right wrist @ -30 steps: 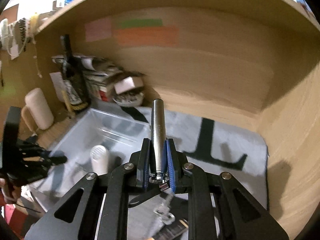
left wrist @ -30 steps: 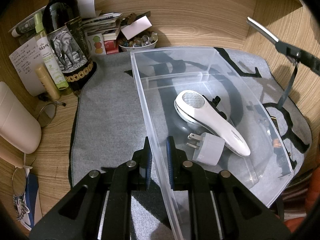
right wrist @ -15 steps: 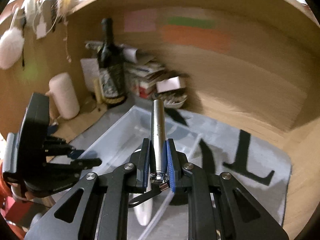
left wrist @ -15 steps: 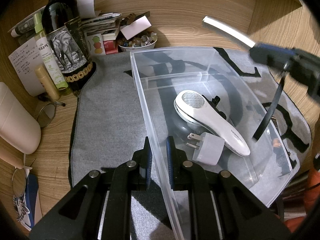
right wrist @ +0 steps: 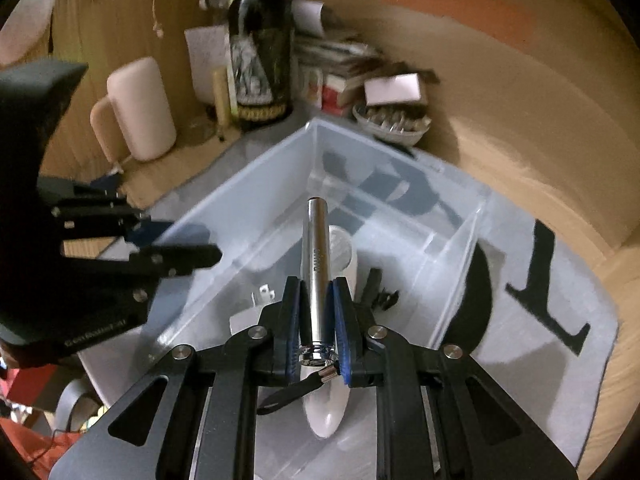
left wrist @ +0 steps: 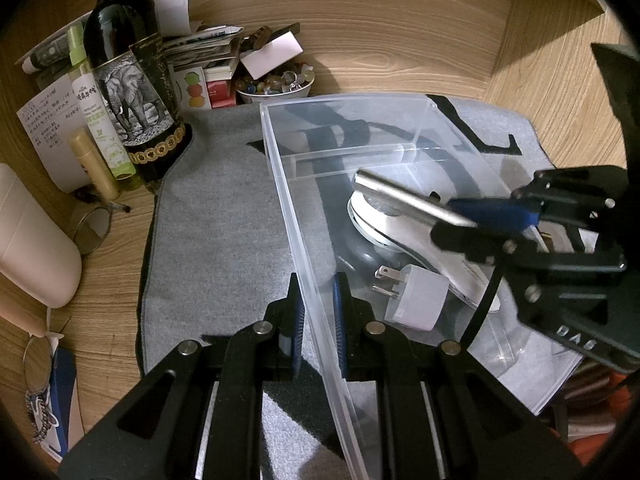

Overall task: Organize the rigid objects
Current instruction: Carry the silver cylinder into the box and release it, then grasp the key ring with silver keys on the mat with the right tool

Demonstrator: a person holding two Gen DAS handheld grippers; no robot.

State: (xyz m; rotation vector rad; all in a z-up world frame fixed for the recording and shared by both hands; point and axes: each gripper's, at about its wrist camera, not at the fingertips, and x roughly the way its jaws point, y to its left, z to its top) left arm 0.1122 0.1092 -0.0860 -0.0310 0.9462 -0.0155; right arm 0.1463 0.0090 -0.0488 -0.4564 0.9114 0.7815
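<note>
A grey mat (left wrist: 216, 216) carries the clear plastic bin (left wrist: 280, 168), whose near wall the left gripper (left wrist: 316, 312) pinches. Inside already lie a white handheld appliance (left wrist: 404, 236) and a white plug adapter (left wrist: 420, 298). The right gripper (right wrist: 314, 316) clamps a silver metal tube (right wrist: 316, 252) above the bin's interior; judging by this, only its release remains.

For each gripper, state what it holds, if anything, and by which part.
The left gripper clamps the near side wall of the clear plastic bin. The right gripper holds a silver metal cylinder near its strap end.
</note>
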